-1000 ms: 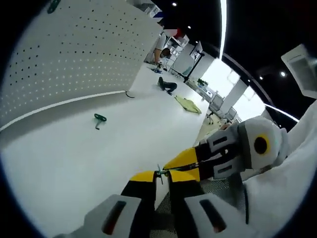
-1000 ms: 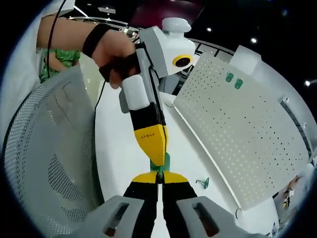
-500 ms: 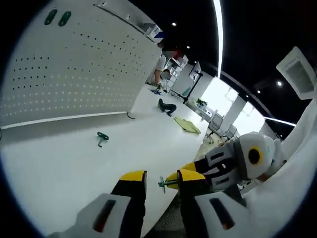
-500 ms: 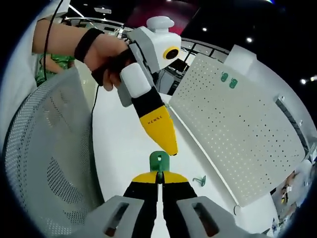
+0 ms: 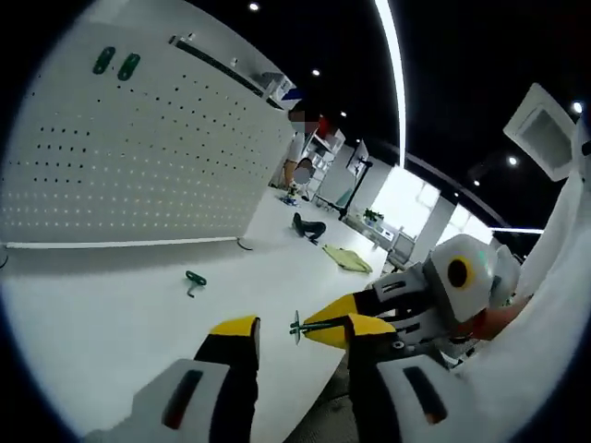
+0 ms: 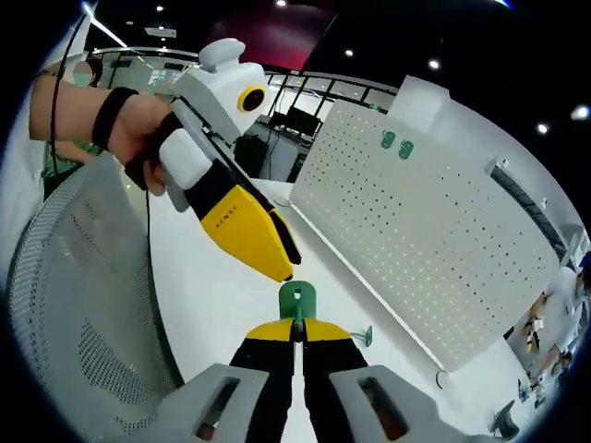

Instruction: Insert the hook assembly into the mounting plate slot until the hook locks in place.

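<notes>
While right tool [image 6: 298,329] pinches green hook [image 6: 297,299], left tool [image 6: 277,268] (lettering unreadable) gapes.

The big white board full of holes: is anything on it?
Two small green pieces sit side by side near one edge of the pegboard; its other holes look bare. Another green piece lies on the white table before it. The board's back is hidden.
</notes>
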Tool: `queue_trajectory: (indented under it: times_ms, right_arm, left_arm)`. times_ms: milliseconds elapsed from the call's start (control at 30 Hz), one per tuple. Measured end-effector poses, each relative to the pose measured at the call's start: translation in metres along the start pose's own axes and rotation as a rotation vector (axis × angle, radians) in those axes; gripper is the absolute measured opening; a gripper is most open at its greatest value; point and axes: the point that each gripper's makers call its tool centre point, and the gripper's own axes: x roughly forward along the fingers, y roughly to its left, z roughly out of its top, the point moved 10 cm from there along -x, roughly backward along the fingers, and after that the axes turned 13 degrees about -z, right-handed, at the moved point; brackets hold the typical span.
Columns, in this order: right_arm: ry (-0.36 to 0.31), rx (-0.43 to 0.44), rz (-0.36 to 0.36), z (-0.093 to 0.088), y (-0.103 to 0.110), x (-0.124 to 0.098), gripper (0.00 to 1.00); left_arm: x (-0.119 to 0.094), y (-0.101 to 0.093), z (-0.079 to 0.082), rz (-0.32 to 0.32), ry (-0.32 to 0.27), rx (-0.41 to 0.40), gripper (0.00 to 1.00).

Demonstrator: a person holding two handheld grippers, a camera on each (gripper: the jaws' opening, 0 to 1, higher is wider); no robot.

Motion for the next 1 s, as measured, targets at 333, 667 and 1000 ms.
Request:
queue_trajectory:
  times_ms: [333,667,1000]
  right_arm:
    - [0.015,0.115,-0.061,0.007,-0.008,0.012,0.01]
    - [0.004,0.236,-0.125,0.015,-0.019,0.016,0.01]
    - [-0.006,0.279,-0.136,0.028,-0.021,0.026,0.01]
  left_arm:
    - [-0.015,0.005,-0.001,0.069,-0.064,0.087,0.49]
    - [-0.023,0.007,-0.003,0.101,-0.103,0.148,0.55]
    - [-0.031,0.000,-0.005,0.124,-0.048,0.243,0.68]
